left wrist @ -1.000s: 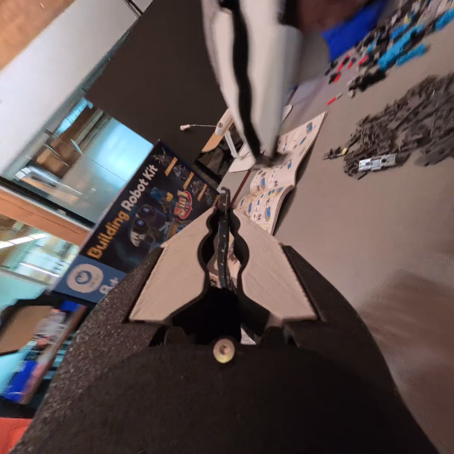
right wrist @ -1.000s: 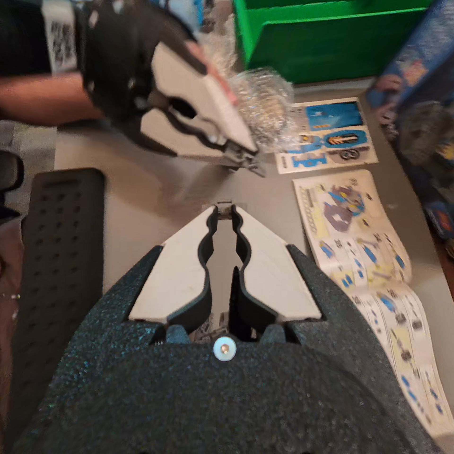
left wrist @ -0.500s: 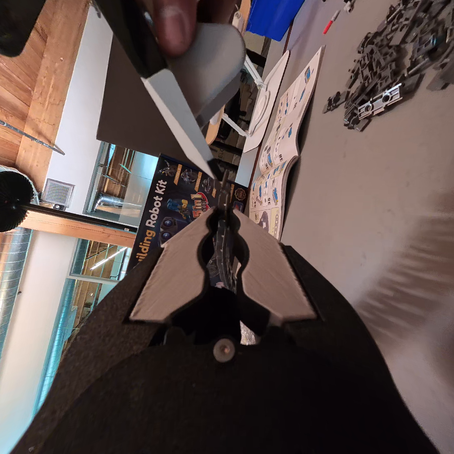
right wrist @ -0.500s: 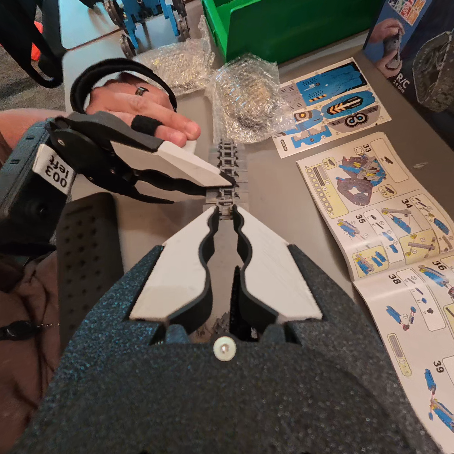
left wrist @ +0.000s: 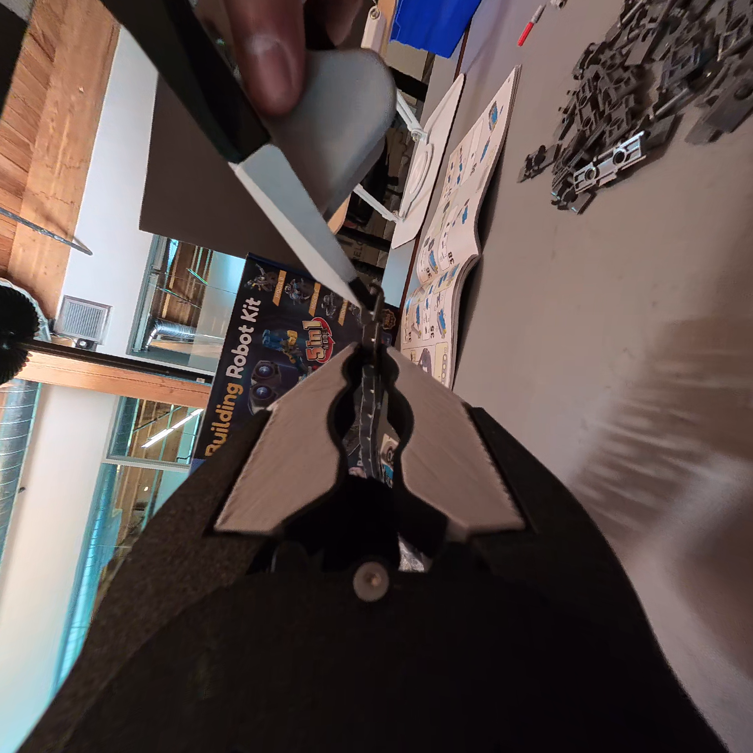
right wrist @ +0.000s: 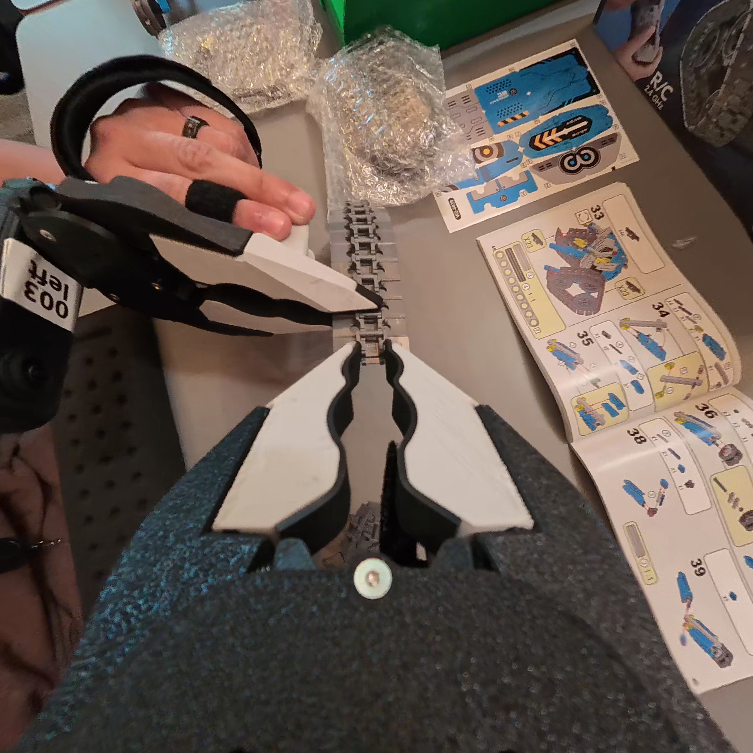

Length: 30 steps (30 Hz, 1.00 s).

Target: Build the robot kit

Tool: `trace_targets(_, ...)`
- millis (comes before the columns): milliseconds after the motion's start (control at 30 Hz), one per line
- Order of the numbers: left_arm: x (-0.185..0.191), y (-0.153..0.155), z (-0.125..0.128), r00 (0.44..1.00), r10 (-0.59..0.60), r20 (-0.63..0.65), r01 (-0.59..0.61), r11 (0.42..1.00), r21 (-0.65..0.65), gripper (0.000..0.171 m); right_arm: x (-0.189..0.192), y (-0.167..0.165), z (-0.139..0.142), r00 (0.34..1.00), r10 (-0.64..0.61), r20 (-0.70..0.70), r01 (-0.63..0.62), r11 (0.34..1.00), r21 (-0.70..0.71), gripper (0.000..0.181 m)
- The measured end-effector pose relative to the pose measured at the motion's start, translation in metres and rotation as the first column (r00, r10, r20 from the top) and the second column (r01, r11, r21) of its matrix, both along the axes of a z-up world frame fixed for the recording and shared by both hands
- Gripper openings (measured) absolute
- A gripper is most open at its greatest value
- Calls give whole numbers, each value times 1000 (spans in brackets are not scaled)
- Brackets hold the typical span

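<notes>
**Two tongs pinch a grey toy track strip over a desk**

At the left of the right wrist view, a person's hand (right wrist: pixel 195 163) with a ring and a black finger strap works the left tongs (right wrist: pixel 358 311). These are white wedge-shaped plastic fingers with black edges, closed narrow so that their tips nip one side of a grey track strip (right wrist: pixel 364 252). The strip is a chain of small moulded plastic links, ridged and toothed along both edges, running straight away from the camera over the grey desk (right wrist: pixel 440 326).

In the middle, the right tongs (right wrist: pixel 370 352) have smooth white fingers lined with wavy black rubber. They are drawn narrow and grip the near end link of the strip between their tips.

Beyond the strip lie two crinkled clear bubble-wrap bundles (right wrist: pixel 387 122). To the right sit a glossy blue sticker sheet (right wrist: pixel 533 134) and an open instruction booklet (right wrist: pixel 635 366) with curling paper pages.

In the left wrist view, the left tongs (left wrist: pixel 371 346) show the strip edge-on as a thin dark line (left wrist: pixel 375 322) clamped at the tips. The right tongs' white tip (left wrist: pixel 354 291) meets it from the upper left. A dark kit box (left wrist: pixel 265 358) stands behind, and a pile of grey plastic parts (left wrist: pixel 652 81) lies on the desk at the right.
</notes>
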<state>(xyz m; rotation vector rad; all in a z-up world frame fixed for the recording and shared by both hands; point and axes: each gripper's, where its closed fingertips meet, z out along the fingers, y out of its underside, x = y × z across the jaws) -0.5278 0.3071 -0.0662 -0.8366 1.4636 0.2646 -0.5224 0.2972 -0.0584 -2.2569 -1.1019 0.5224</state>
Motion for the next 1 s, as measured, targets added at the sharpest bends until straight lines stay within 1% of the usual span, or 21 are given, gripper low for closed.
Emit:
trace_targets(100,0,0,-1,1000,-8,14,8,999,-37,7,-1,0,0,999,22,29,-23,999,38,12)
trace_targets(233,2,-2,-4,1000,-20,10,21,998,-55,7,-1,-2,-1,992,73,99,-83,991,105,12)
trace_targets(333,4,-5,-7,999,-35,-5,35,998,-55,7,0,-5,-4,981,120,153,-141,980,140,12)
trace_targets(433,5,-8,-10,998,-48,-27,47,998,-37,7,-2,-10,-8,967,196,165,-223,961,162,7)
trace_targets(567,9,-13,-16,995,-68,-73,68,998,7,7,2,-17,-15,949,262,175,-288,947,144,8)
trace_targets(733,13,-20,-23,990,-85,-115,91,995,46,7,6,-24,-23,937,322,134,-332,941,61,8)
trace_targets(800,14,-21,-26,988,-88,-125,94,994,49,7,6,-28,-26,929,354,106,-357,934,16,13)
trace_targets(900,13,-20,-27,988,-84,-128,91,995,51,7,5,-35,-25,913,404,57,-402,914,-53,31)
trace_targets(1000,13,-20,-26,989,-93,-112,96,995,17,6,5,-40,-25,884,463,67,-460,886,-56,40)
